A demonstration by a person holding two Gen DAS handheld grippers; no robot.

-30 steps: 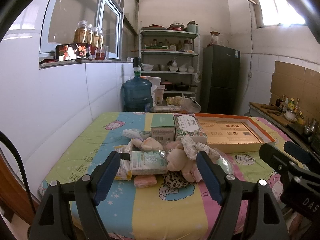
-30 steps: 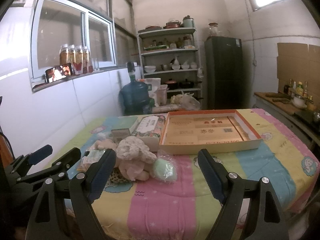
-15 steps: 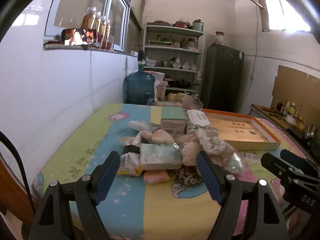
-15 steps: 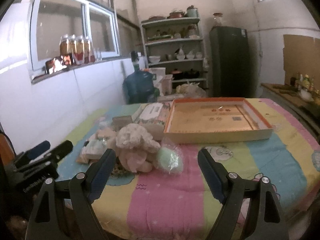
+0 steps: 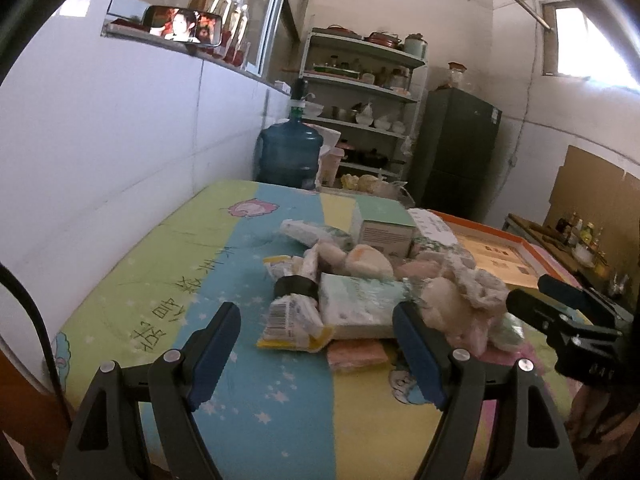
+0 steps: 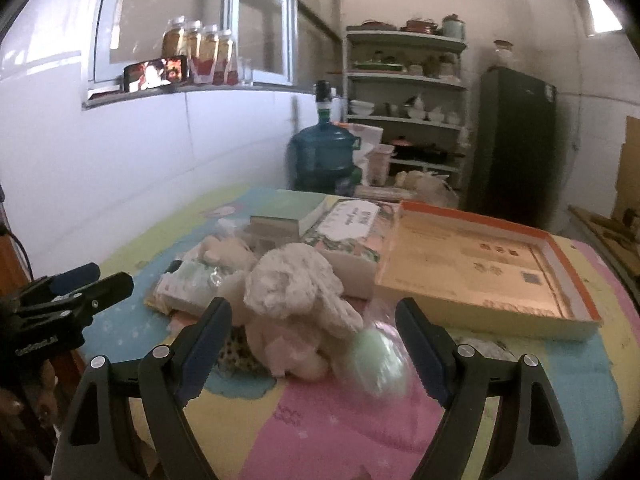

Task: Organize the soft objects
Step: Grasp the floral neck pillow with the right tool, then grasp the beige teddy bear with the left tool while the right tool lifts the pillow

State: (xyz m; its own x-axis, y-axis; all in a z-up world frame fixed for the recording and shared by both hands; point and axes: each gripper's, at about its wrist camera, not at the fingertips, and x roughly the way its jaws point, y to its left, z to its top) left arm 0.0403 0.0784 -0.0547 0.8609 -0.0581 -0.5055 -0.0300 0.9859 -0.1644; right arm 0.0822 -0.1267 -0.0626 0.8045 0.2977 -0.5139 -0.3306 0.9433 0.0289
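Observation:
A heap of soft things lies mid-table: a pale plush bunny (image 6: 296, 304), a green ball in a clear bag (image 6: 378, 356), a tissue pack (image 5: 360, 304), a yellow-edged packet (image 5: 292, 320) and an orange sponge (image 5: 356, 354). My left gripper (image 5: 316, 344) is open and empty, just short of the packet and tissue pack. My right gripper (image 6: 312, 340) is open and empty, its fingers either side of the bunny and ball, close in front of them. An open orange-rimmed box (image 6: 492, 268) lies to the right of the heap.
Two cartons, green (image 5: 384, 226) and floral (image 6: 352, 236), stand behind the heap. The table's striped cloth (image 5: 192, 276) runs to a white wall on the left. A water jug (image 5: 290, 152), shelves (image 6: 404, 112) and a dark fridge (image 6: 512, 144) stand beyond the table.
Both grippers have moved in and down toward the heap, so it fills more of each view. Their jaws stay open. Nothing on the table has moved.

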